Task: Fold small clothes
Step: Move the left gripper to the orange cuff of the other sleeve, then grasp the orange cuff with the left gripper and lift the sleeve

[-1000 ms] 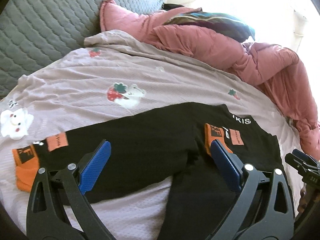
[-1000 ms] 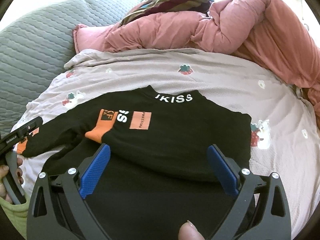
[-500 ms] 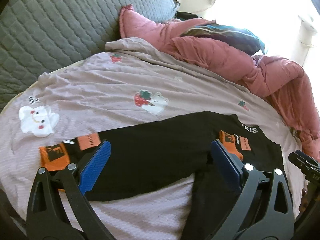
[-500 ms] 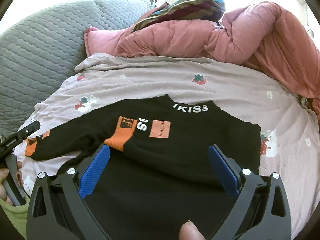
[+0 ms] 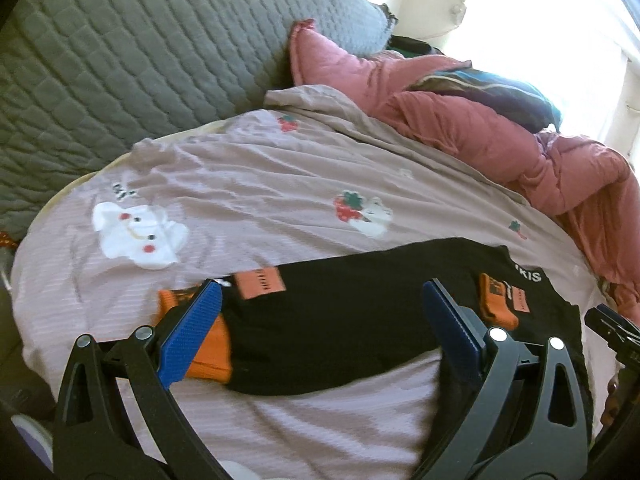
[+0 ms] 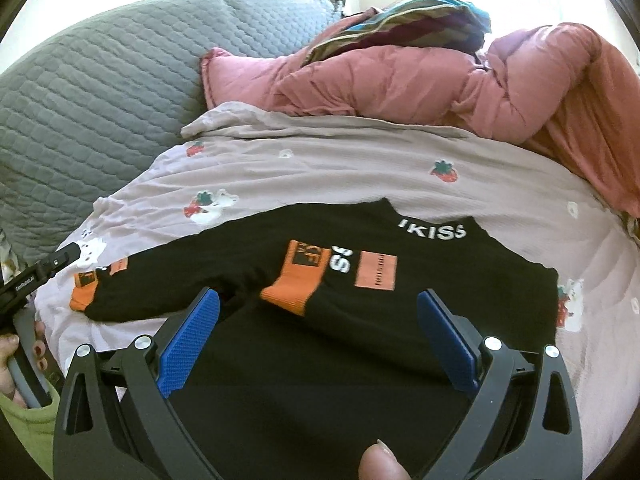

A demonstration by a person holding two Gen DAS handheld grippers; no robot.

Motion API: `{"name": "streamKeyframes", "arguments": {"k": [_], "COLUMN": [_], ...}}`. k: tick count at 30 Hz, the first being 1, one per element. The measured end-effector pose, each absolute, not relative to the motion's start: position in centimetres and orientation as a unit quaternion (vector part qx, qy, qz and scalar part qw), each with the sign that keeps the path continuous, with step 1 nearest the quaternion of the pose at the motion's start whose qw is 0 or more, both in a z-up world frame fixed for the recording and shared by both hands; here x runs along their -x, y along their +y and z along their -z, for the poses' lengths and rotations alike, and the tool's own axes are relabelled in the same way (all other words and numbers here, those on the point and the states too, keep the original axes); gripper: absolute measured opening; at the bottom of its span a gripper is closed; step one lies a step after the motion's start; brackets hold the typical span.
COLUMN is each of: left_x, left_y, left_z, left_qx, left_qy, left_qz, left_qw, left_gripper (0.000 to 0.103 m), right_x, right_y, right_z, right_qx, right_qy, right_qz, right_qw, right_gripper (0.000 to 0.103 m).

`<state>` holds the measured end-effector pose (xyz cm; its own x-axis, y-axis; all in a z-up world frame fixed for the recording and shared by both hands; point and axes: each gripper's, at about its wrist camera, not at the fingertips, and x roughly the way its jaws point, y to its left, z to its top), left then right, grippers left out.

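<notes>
Left wrist view: low over bedsheet (image 5: 280, 184), looking far-right past spread jaws. Right wrist view: nearer top (image 6: 320, 360), facing far. Shared: top (image 5: 340, 320), quilt (image 6: 400, 84), headboard (image 5: 120, 60).

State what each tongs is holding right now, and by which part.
Nothing is held. The left tongs are open above the black long-sleeved top near its orange cuff; the right tongs are open over its body.

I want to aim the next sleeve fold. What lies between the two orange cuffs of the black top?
In the right wrist view, only black sleeve fabric of the black top lies between the outstretched orange cuff and the folded-in orange cuff.
</notes>
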<state>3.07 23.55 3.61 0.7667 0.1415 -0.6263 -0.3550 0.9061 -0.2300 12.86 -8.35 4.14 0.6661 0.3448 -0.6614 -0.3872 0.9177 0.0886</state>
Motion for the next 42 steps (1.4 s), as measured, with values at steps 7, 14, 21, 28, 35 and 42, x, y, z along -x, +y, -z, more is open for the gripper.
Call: {"name": "streamKeyframes", "arguments": {"k": [7, 14, 21, 28, 35, 42], "left_x": [-1.3, 0.6, 1.1, 0.6, -1.4, -2.5], "left_y": [26.9, 30.0, 30.9, 31.3, 31.3, 31.1], "left_z": [-3.1, -2.0, 0.2, 1.5, 3.6, 4.3], "left_qx": [0.19, 0.207, 0.228, 0.239, 0.237, 0.223], "left_qy": [0.317, 0.323, 0.342, 0.362, 0.43, 0.455], "left_qz": [-0.169, -0.195, -0.18, -0.173, -0.18, -0.181], "left_qw": [0.914, 0.902, 0.894, 0.884, 0.853, 0.843], "left_gripper": [0.093, 0.093, 0.093, 0.082, 0.052, 0.041], "right_x": [-12.9, -13.0, -13.3, -13.3, -13.6, -13.9], "right_y": [-5.9, -3.6, -1.9, -1.3, -1.7, -2.6], "right_z": [-3.7, -3.3, -2.5, -1.4, -0.5, -0.2], "right_qx": [0.041, 0.049, 0.054, 0.055, 0.045, 0.029], "right_qy": [0.36, 0.365, 0.371, 0.381, 0.391, 0.397], "right_qz": [-0.221, -0.242, -0.255, -0.259, -0.254, -0.247], "right_qw": [0.905, 0.898, 0.891, 0.886, 0.883, 0.883], "right_gripper": [0.098, 0.098, 0.098, 0.098, 0.098, 0.098]}}
